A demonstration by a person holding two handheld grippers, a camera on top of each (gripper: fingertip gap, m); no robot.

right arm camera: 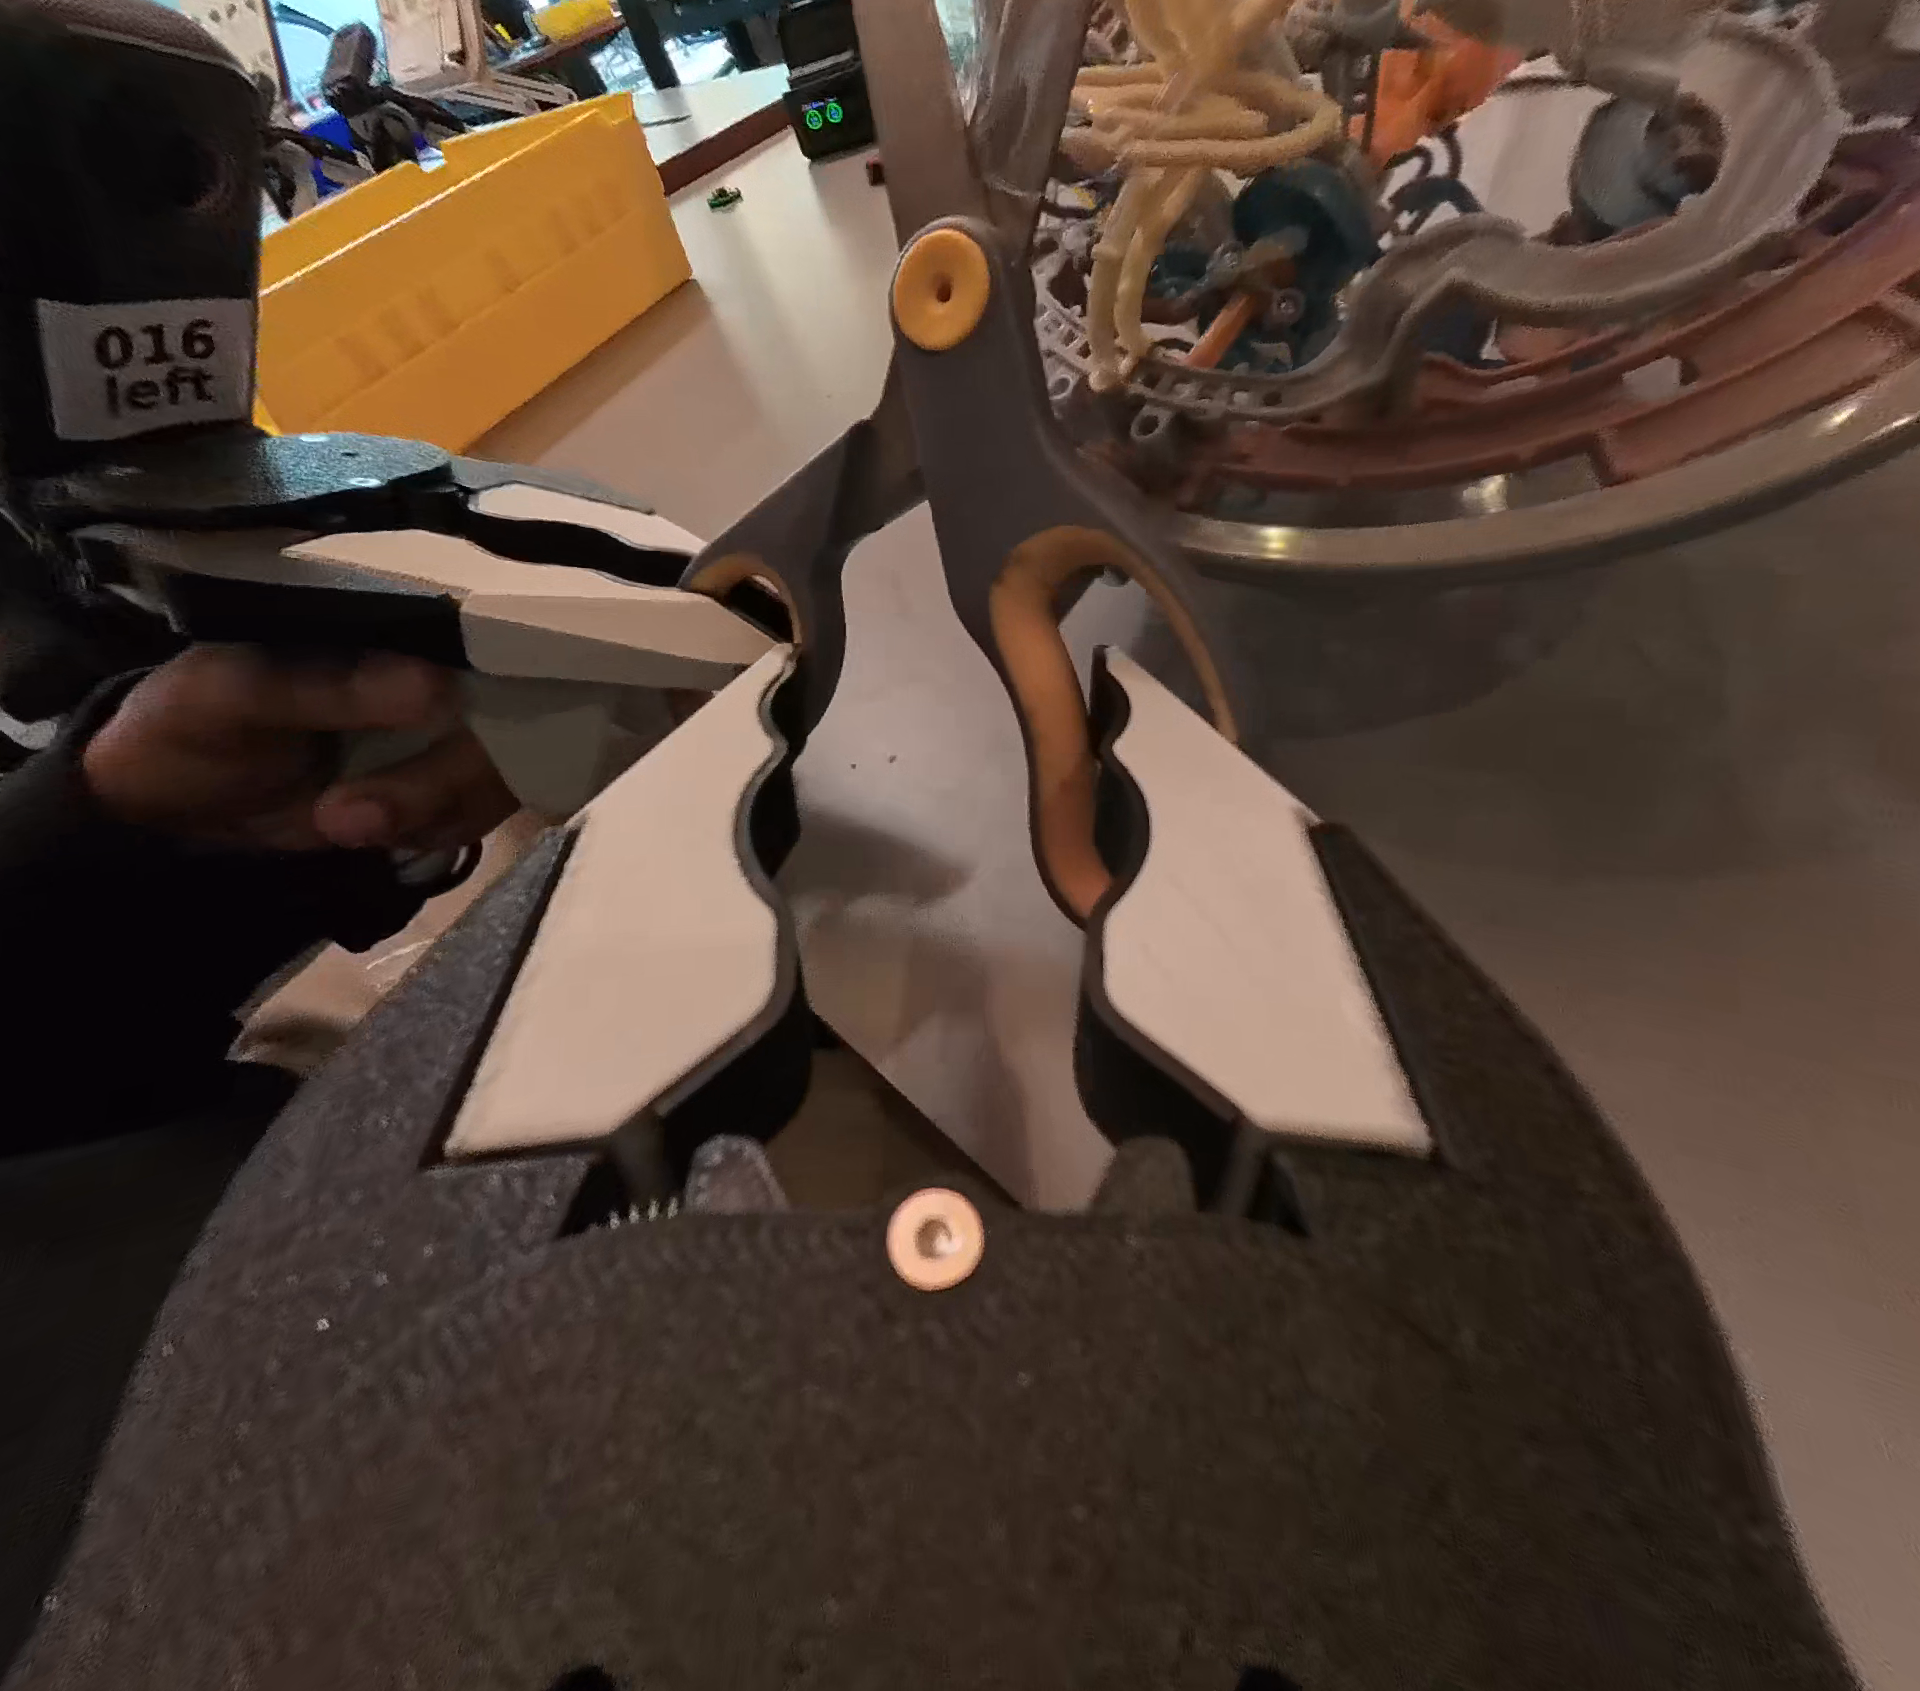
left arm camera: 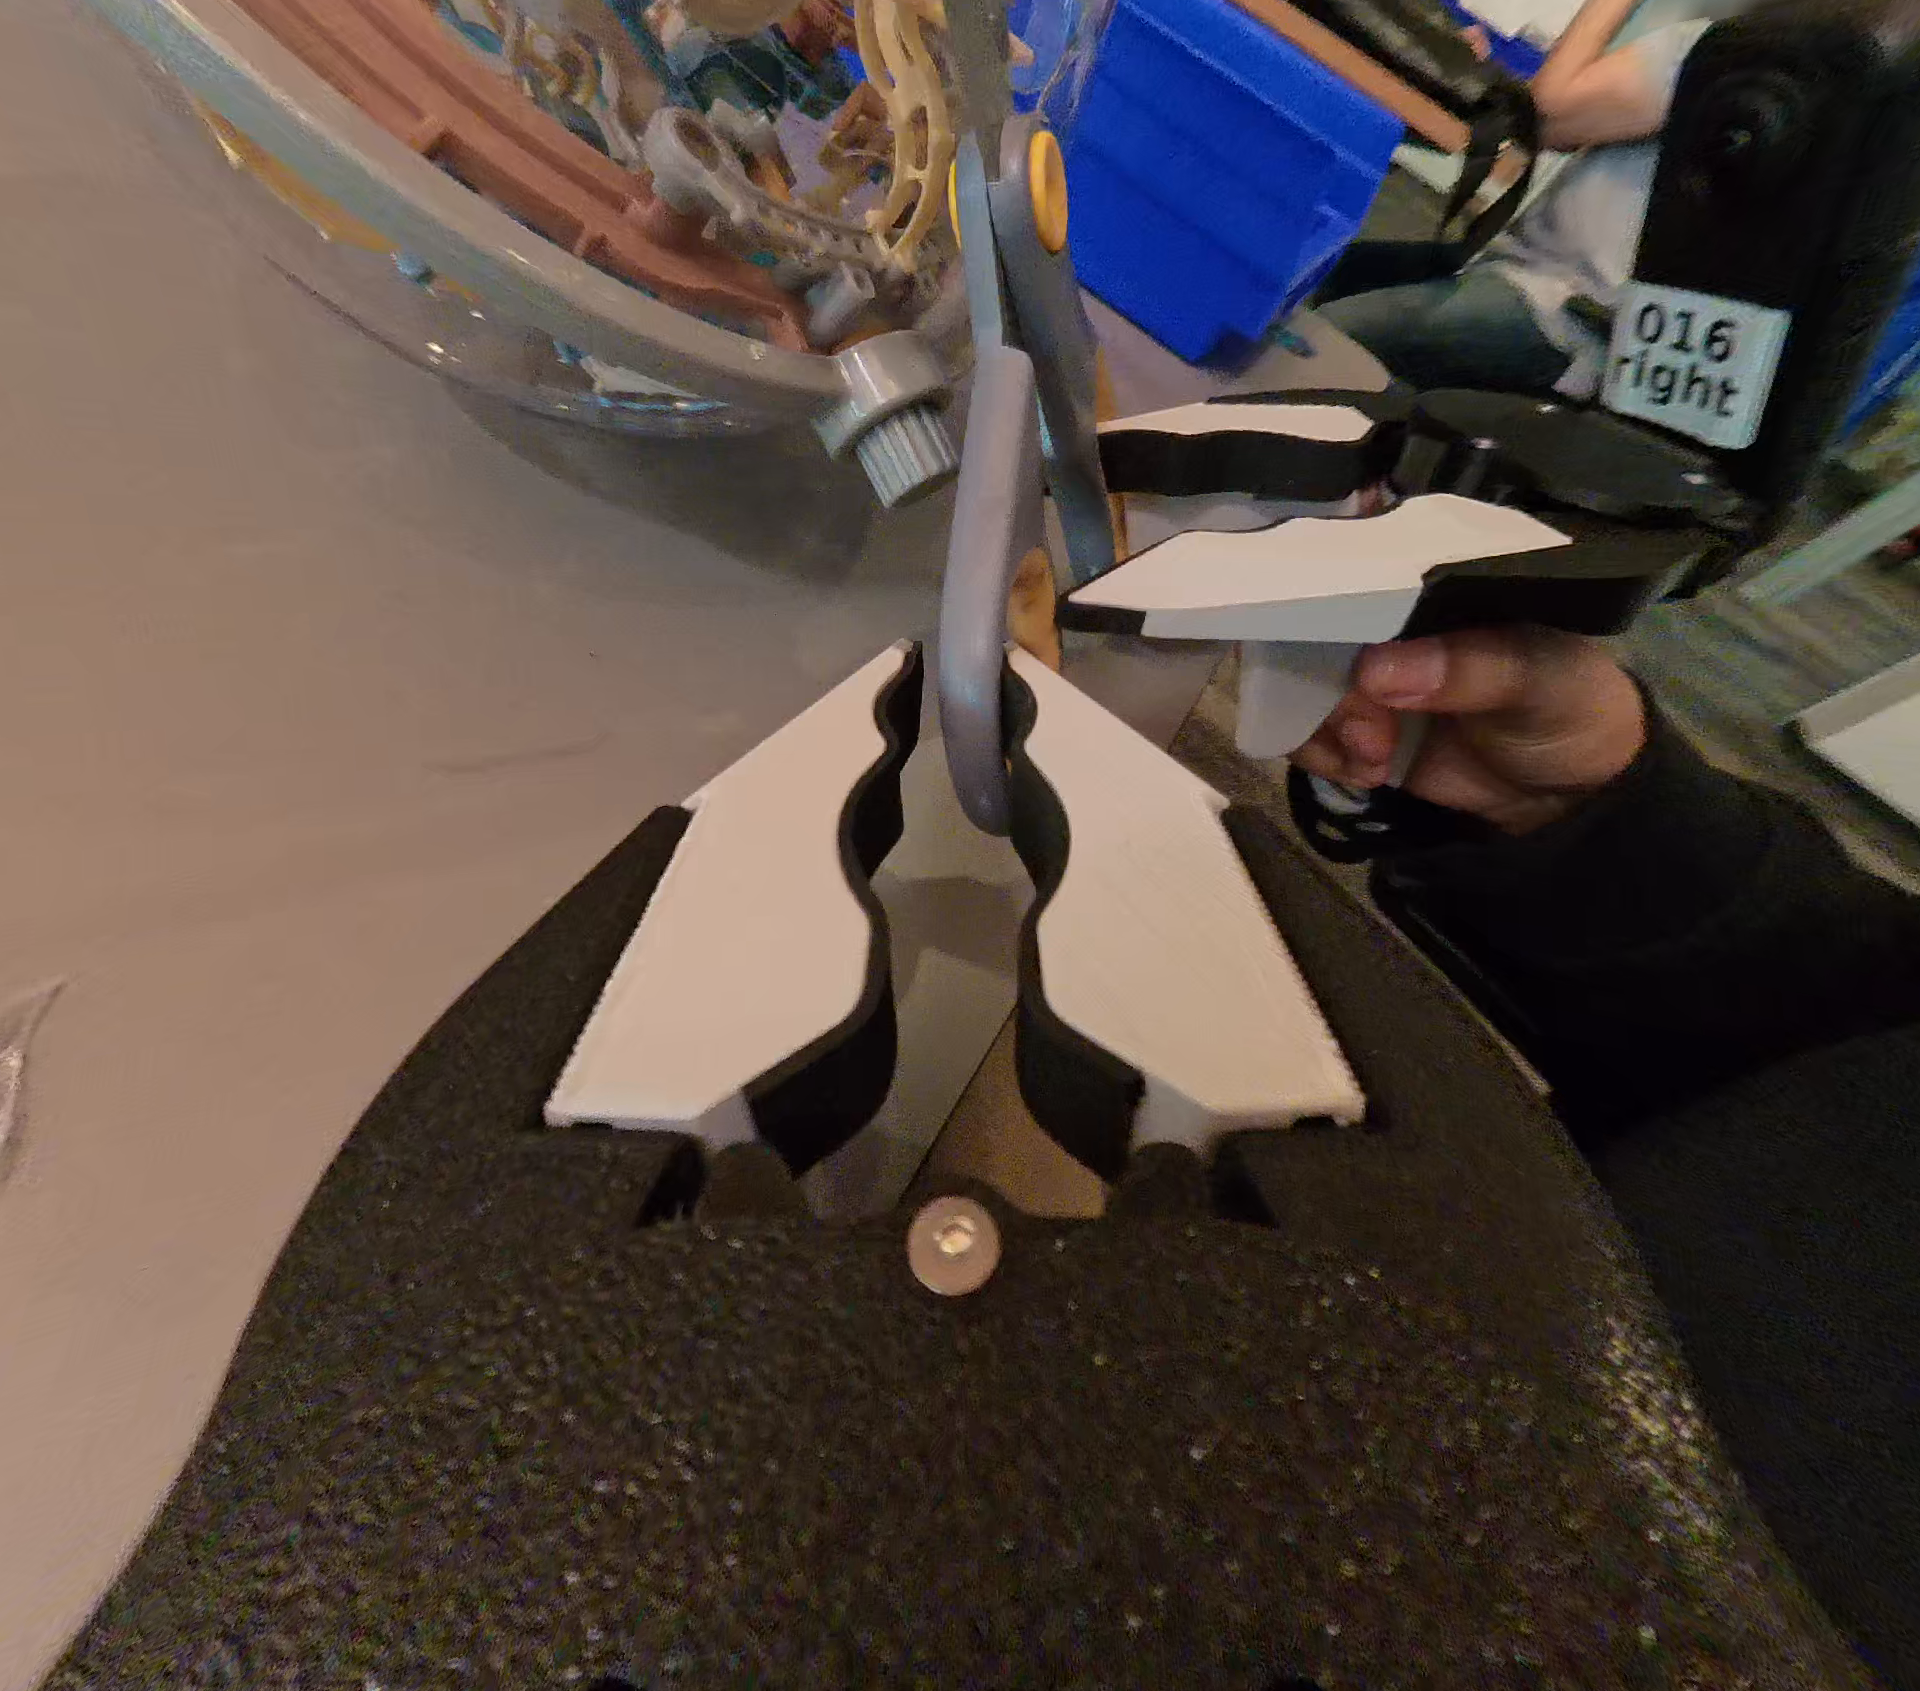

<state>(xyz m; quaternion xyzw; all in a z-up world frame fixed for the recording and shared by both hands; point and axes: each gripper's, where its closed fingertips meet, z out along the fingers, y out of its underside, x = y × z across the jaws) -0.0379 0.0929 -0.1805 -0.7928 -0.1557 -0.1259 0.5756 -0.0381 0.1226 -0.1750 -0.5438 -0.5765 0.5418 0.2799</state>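
Gripper fingers (left arm camera: 961,706) on upright scissors (left arm camera: 997,353)

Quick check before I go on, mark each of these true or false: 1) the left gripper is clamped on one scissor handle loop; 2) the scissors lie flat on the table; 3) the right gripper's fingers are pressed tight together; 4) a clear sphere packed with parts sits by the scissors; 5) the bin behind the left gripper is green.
1) True: the left gripper pinches a grey handle loop of the scissors.
2) False: they stand upright, blades pointing up.
3) False: the right gripper has a wide gap, with the other loop against its right finger.
4) True: the clear sphere rests on the table just behind them.
5) False: the bin is yellow.
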